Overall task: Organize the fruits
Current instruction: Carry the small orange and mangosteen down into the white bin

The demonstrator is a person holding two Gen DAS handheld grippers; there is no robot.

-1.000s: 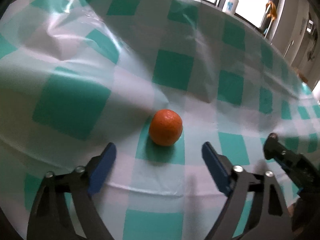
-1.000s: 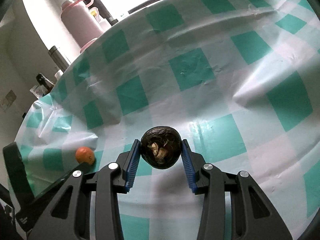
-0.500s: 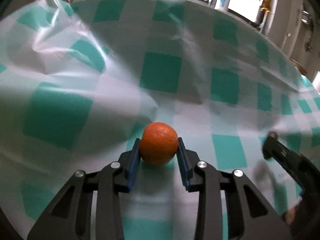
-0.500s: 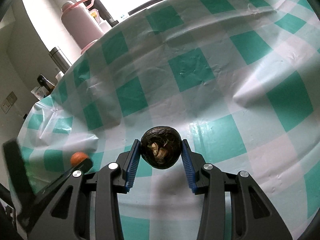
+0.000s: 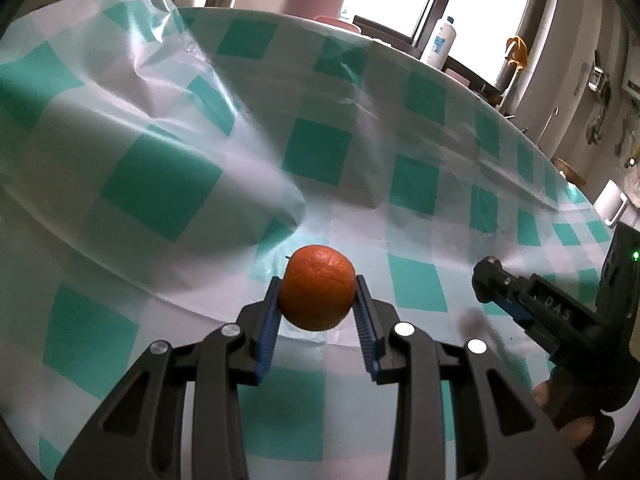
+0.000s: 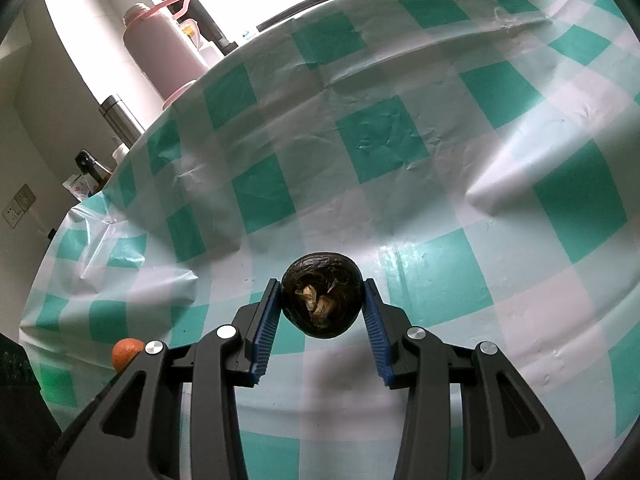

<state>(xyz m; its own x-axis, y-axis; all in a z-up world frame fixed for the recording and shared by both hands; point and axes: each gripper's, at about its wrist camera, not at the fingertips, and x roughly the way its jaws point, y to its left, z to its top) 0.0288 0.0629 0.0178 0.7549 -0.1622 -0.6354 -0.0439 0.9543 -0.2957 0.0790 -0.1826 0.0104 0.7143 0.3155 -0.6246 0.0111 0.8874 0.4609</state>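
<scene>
Round table (image 6: 400, 420), wrinkled teal-and-white checked plastic cloth (image 6: 380, 148) spread directly over its top

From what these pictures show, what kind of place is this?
Most likely a home kitchen or dining corner. A table covered by a teal-checked plastic tablecloth stands by a bright window, with a pink water jug and a steel flask behind it, and a white bottle near the window.

Orange (image 6: 127, 353) half hidden behind right hand-held gripper (image 6: 319, 309).
</scene>
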